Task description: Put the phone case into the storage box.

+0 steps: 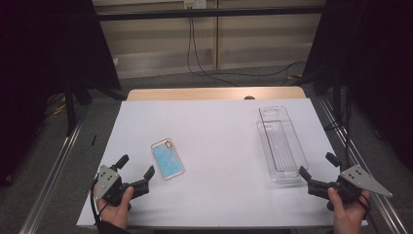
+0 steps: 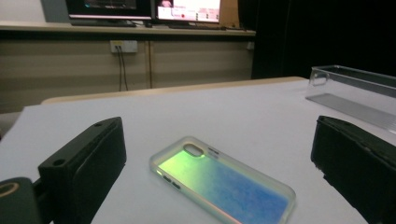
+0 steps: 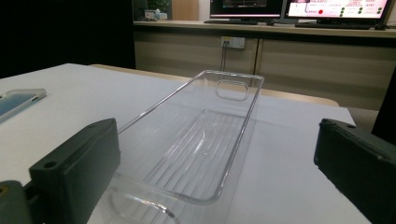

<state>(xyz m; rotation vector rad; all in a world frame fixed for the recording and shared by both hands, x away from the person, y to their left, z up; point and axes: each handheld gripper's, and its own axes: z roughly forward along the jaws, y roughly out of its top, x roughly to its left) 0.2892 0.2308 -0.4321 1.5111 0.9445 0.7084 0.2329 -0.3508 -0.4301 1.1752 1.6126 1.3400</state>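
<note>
Nothing is gripped yet, so the step in hand is judged to be the approach. The left claw (image 1: 137,167) is held low over the near left part of the white desk (image 1: 219,146), its jaws spread wide and empty, and the phone case (image 1: 167,159) lies flat on the desk just ahead of it, apart from both jaws. In the left gripper view the phone case (image 2: 224,184) is seen between the two black jaws but touched by neither (its iridescent back faces up, with the camera cut-out at the far end). The right claw (image 1: 319,166) is likewise held wide and empty at the near right, with the near end of the clear plastic tray (image 1: 282,144) just in front of it; in the right gripper view the clear plastic tray (image 3: 201,140) is seen lying lengthwise away from the jaws, with nothing in it. The work is taken to be the moving of the case into the tray. For the next move, the left claw would need to be brought forward and lowered so that the thin edges of the case are bracketed. Because the case lies flat, a slip off its low rim is to be guarded against, and the tray may need steadying by the right claw.
</note>
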